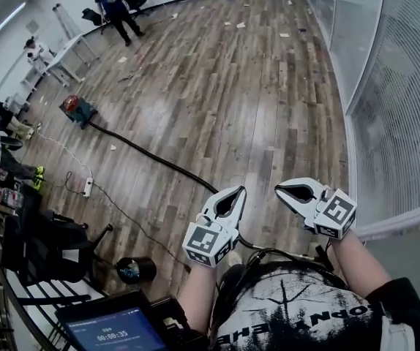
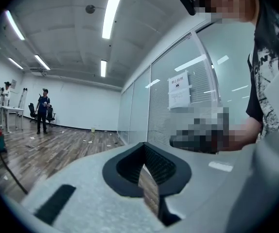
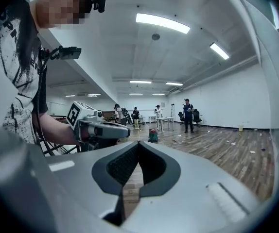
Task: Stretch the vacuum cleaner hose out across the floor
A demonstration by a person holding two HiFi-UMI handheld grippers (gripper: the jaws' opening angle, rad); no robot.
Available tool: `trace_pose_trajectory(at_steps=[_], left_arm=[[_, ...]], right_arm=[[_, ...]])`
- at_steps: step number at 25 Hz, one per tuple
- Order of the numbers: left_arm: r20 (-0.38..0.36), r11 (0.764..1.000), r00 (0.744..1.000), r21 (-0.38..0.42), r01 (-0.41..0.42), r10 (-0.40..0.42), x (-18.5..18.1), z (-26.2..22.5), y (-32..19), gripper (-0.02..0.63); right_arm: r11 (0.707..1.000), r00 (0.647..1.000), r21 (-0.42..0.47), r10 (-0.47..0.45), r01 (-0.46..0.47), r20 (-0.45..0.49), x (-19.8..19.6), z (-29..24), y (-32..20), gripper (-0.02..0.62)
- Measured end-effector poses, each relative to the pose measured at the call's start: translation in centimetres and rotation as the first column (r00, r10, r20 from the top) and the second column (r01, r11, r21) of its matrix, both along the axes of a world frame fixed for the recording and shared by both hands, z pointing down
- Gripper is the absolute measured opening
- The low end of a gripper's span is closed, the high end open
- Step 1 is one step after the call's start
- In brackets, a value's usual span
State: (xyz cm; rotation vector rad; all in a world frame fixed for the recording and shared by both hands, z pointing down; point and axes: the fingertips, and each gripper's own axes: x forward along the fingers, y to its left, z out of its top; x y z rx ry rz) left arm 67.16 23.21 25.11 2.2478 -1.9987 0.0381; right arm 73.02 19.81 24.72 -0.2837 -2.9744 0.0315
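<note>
The left tool (image 1: 238,192) and right tool (image 1: 280,189) are hovering clenched and empty above the wooden floor (image 1: 254,86). The black vacuum hose (image 1: 151,154) is lying across it, running from the vacuum cleaner (image 1: 77,110) toward the person.

Office hall: glass partitions (image 1: 356,42), wood floor (image 1: 225,101).

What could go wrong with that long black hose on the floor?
The hose runs right up to the person, who might trip on it. If it gets pulled, the vacuum could roll or tip. The power strip and its cable lie near the hose and might tangle with it.
</note>
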Motion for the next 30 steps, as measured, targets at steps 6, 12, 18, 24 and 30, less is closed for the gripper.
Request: trace_pose_trajectory(at_steps=[6, 12, 18, 24, 30], left_arm=[[-0.014, 0.998, 0.998, -0.018, 0.067, -0.068, 4.0, 0.2, 0.3, 0.0], [-0.017, 0.995, 0.996, -0.043, 0.087, -0.088, 6.1, 0.8, -0.4, 0.0], [0.008, 0.995, 0.996, -0.04, 0.091, -0.091, 5.7, -0.1, -1.8, 0.0], [0.021, 0.995, 0.995, -0.037, 0.097, -0.096, 6.2, -0.4, -1.8, 0.0], [0.026, 0.993, 0.994, -0.04, 0.111, -0.11, 6.6, -0.2, -1.0, 0.0]], right_arm=[[0.997, 0.997, -0.011, -0.073, 0.073, -0.004, 3.1, 0.9, -0.4, 0.006], [0.996, 0.996, -0.01, -0.09, 0.09, -0.008, 4.8, 1.0, -1.3, 0.006], [0.995, 0.995, 0.019, -0.097, 0.097, 0.0, 4.4, 1.0, -2.3, 0.006], [0.994, 0.994, 0.032, -0.109, 0.109, 0.004, 4.6, 1.0, -2.3, 0.006], [0.991, 0.992, 0.046, -0.128, 0.128, 0.012, 4.9, 1.0, -1.4, 0.006]])
